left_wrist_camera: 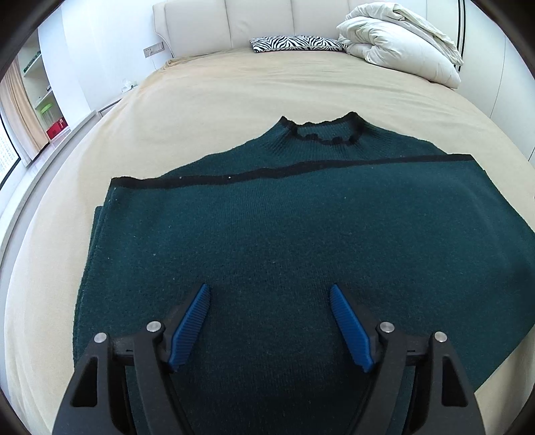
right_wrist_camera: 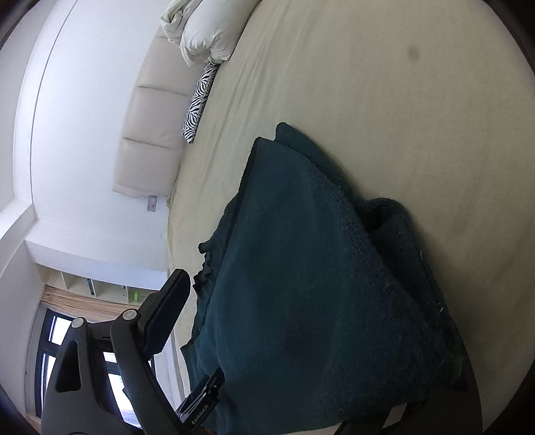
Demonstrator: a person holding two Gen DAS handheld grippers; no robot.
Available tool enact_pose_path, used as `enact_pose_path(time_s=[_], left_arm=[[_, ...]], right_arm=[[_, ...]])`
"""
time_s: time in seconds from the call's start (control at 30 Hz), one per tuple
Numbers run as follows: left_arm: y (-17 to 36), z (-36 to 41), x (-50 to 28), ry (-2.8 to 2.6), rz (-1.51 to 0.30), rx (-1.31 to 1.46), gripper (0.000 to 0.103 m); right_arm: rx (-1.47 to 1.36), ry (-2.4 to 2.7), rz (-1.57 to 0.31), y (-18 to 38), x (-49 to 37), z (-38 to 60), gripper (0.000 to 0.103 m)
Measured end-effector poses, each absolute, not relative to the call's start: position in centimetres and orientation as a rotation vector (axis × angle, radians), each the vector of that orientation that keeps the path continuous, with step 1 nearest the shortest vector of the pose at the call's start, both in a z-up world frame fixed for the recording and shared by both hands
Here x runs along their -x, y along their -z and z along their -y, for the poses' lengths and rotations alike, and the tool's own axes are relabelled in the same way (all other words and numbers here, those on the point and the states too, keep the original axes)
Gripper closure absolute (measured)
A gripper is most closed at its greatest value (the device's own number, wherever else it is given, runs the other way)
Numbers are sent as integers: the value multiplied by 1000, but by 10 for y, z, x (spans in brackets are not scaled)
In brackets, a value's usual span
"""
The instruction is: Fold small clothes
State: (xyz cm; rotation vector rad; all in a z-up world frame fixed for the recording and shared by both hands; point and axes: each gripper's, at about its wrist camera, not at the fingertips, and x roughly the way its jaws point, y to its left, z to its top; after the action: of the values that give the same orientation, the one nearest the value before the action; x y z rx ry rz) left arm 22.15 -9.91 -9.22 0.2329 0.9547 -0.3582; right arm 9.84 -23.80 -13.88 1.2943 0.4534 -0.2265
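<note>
A dark teal knitted sweater with black trim (left_wrist_camera: 284, 227) lies on the beige sheet of a wide bed (left_wrist_camera: 234, 93). Its collar points away toward the padded cream headboard (left_wrist_camera: 234, 23), and its lower part is turned up over the chest, so the black hem band runs crosswise just below the collar. The garment's long axis now runs from side to side.

The left claw (left_wrist_camera: 270, 301) hovers just above the near folded edge, at about its middle. Its blue ribbed fingers (left_wrist_camera: 192, 324) are spread wide and hold nothing.

In the right wrist view, the right claw (right_wrist_camera: 301, 384) is at the sweater's right end, where the knit bulges up over it and hides one finger. The other finger (right_wrist_camera: 165, 311) stands clear of the cloth, so the claw looks spread, though whether it grips fabric cannot be told.

The right claw seems nearer to a workable edge, so the next fold probably carries that end across toward the left. The loose, thick layers there may slip or bunch.

A zebra-print pillow (left_wrist_camera: 297, 43) and a rolled white duvet (left_wrist_camera: 401, 43) sit well apart by the headboard.
</note>
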Motion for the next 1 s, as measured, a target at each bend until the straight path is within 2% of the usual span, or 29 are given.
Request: enact_pose_path(time_s=[0.03,0.1,0.17,0.27,0.43,0.5,1.0], left_arm=[[93,99,-221,360,-955,-233,24],[93,99,-222,362,-957,-229,24],[94,99,-223,363,-958,-228,24],[95,99,-224,368,-958,-225,23],[96,98,-225,374,-956,-216,23],[96,98,-225,376,-955,-214,23],[95,87,-226,416,-963,-173,23]], right_arm=[[-1280,216,-457,137,-100,236,24],[-1264,206,-464,135,-103,233,31],[-1249,213,-470,135,-106,232,32],[-1249,236,-500,143,-111,235,46],[-1227,295,-537,152,-111,240,83],[-1234,313,-545,157,-109,241,90],[-1155,360,-558,141,-112,232,92]])
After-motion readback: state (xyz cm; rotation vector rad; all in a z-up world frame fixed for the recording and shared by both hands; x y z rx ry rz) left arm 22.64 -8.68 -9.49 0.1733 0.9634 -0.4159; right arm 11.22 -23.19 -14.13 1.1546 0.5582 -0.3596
